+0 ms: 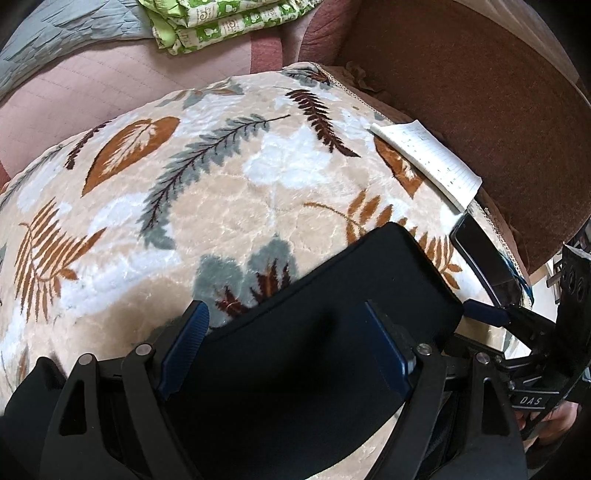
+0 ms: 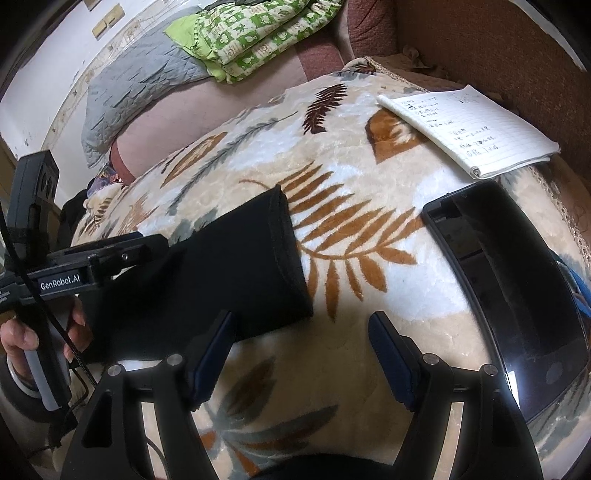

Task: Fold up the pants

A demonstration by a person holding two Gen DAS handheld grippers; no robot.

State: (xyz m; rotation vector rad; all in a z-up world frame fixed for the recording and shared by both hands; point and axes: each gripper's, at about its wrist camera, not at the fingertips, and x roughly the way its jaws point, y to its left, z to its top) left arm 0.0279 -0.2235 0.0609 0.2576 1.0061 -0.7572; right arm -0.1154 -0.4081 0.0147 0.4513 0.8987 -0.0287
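Note:
Black pants (image 1: pixel 332 277) lie on a leaf-patterned blanket (image 1: pixel 221 184), one leg end squared off toward the blanket's middle. My left gripper (image 1: pixel 288 343) hovers over the dark cloth, jaws wide open, a finger on each side of the fabric and neither pad pressing it. In the right wrist view the same pants (image 2: pixel 221 280) stretch left from the leg hem. My right gripper (image 2: pixel 303 354) is open over bare blanket (image 2: pixel 369 229) just right of the hem and holds nothing. The left gripper (image 2: pixel 140 243) reaches in from the left above the pants, held by a hand (image 2: pixel 22 339).
A lined notebook (image 2: pixel 469 129) and a black phone (image 2: pixel 509 295) lie on the blanket's right side. A brown sofa back (image 1: pixel 480 110) rises behind. A green patterned quilt (image 2: pixel 258 33) and a grey cover (image 2: pixel 140 88) sit at the far end.

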